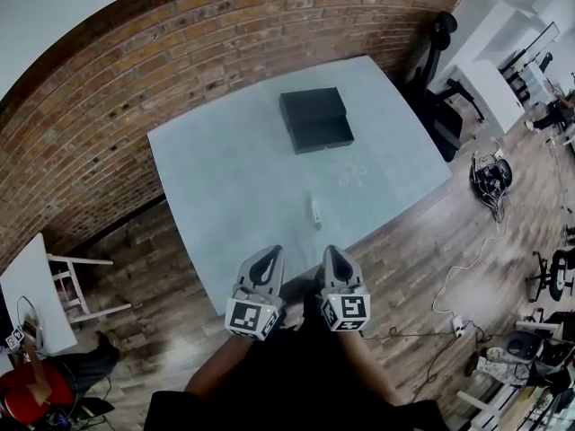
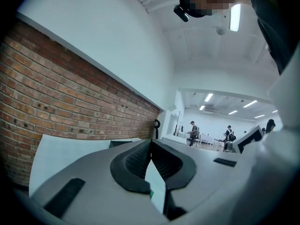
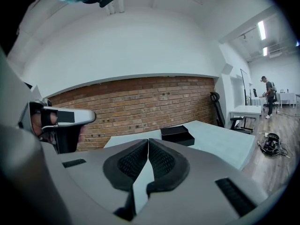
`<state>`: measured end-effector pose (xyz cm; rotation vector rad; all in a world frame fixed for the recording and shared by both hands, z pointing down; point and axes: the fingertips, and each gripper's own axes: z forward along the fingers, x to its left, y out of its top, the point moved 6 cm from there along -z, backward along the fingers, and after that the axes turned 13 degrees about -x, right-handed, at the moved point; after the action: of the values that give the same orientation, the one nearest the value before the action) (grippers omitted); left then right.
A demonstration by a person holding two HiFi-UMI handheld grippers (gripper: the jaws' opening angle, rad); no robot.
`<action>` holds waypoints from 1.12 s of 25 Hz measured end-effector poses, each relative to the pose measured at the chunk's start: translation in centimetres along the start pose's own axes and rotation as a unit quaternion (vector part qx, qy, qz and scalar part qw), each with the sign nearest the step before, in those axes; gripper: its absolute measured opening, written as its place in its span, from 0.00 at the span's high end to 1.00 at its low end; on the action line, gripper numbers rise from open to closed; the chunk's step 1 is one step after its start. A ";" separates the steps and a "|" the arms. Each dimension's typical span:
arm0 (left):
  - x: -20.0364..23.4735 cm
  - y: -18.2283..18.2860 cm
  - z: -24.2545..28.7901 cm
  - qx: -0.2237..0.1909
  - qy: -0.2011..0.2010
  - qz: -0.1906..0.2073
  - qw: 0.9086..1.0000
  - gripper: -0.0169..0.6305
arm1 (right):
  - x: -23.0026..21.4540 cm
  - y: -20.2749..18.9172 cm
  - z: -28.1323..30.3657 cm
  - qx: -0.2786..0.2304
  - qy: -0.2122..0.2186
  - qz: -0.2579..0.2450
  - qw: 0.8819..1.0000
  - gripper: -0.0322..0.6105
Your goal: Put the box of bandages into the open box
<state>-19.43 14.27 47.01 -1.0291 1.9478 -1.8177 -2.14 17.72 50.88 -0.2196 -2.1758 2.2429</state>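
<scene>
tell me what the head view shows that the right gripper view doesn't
Only the head view: the small white box of bandages on the table, and the marker cubes on the left gripper and right gripper. Only the right gripper view: the ceiling light, and the right gripper's fingers meeting tip to tip with nothing between. Both: the black open box, the table, the brick wall and the left gripper.
</scene>
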 end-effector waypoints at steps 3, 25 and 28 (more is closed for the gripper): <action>0.5 -0.8 1.8 0.004 0.013 0.001 1.000 0.93 | -1.5 -1.4 2.4 0.011 0.004 0.001 1.000 0.92; 2.5 -6.6 11.3 0.034 0.091 -0.002 0.995 0.92 | -8.0 -17.5 12.6 0.224 0.067 -0.011 0.972 0.67; 2.5 -6.9 11.4 0.034 0.096 -0.002 0.995 0.92 | -7.9 -18.6 13.0 0.235 0.067 -0.015 0.970 0.67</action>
<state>-11.77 4.37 52.37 -0.8656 1.9738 -2.0359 2.66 4.59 70.42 -0.3129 -1.5145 2.5531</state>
